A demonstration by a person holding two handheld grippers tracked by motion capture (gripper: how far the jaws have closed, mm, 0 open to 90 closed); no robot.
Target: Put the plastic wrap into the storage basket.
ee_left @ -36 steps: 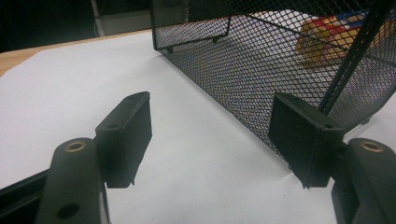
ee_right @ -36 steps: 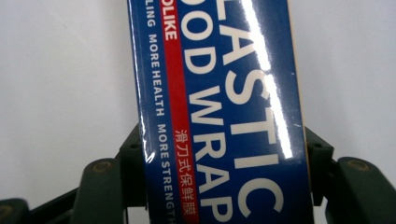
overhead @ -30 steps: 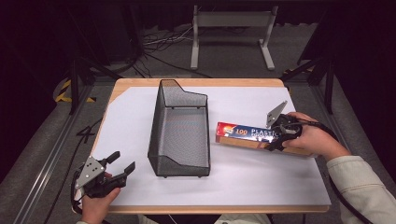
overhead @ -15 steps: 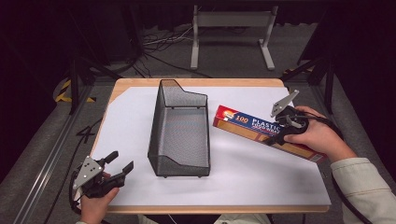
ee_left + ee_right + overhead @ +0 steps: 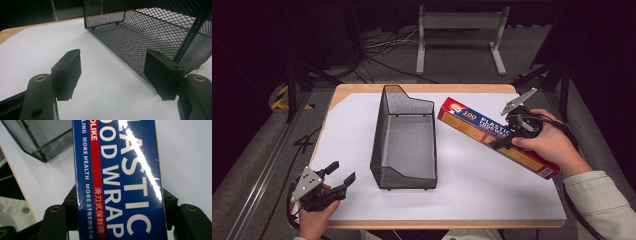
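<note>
Where the high view looks down on the table, right gripper [image 5: 512, 137] clamped on the plastic food wrap box [image 5: 492, 131], gripped across its width near the middle, held by the right hand [image 5: 548, 145]. Box tilted, one end toward the wire mesh basket [image 5: 404, 137] and raised above the white sheet [image 5: 492, 190], the other end low by the right wrist near the table's right edge. Seen from the right gripper view, much closer: both black jaws pressed against the box's long sides, blue face of the box [image 5: 120, 177] with white lettering and a red stripe running up the frame, glare across it, a corner of the basket [image 5: 40, 140] at upper left, white sheet [image 5: 185, 157] beyond.

Left gripper [image 5: 337, 176] at the near left corner of the table, held in the left hand [image 5: 314, 217], jaws apart and holding nothing. From the left gripper view, plainly apart, with bare white sheet [image 5: 37, 47] between them and the mesh wall of the basket [image 5: 155, 32] just beyond the right jaw, not touching. Basket standing upright at the middle of the table, long axis running away from the person, nothing visible inside. Wooden table edge [image 5: 427, 88] showing around the sheet.
</note>
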